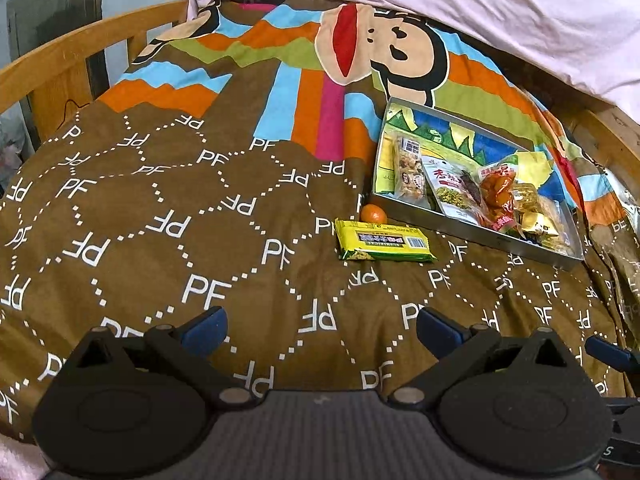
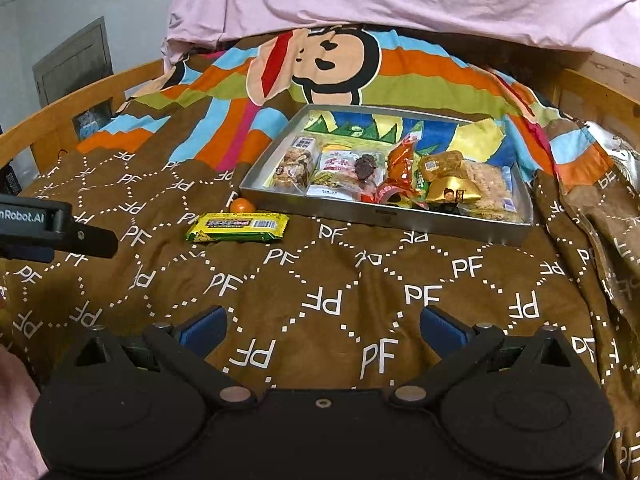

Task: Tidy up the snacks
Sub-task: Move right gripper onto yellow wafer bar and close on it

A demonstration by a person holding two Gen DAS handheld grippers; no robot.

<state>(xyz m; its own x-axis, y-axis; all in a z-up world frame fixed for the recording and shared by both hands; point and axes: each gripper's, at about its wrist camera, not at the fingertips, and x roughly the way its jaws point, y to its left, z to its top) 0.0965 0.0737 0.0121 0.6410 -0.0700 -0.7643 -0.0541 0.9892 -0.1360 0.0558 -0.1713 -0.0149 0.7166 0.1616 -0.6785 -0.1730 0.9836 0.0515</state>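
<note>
Both tools, left tool (image 1: 320,332) and right tool (image 2: 322,330), gape empty; on soft bedding the green bar (image 2: 238,227) may skid, nudging the orange (image 2: 243,205) away.

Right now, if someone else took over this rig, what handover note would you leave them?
Left claw: open, holding nothing, above the bedspread.
Right claw: open, holding nothing, also above the bedspread.
Tin tray sits on the bed and already holds several snack packets, lined up along its near side.
Left outside the tray: a yellow-green snack bar lying flat on the bedspread, off the tray's left corner, and a small orange fruit just behind the bar.
Done: most snacks are in the tray.
Left: probably put the bar and the fruit in the tray; its far half looks free.
</note>
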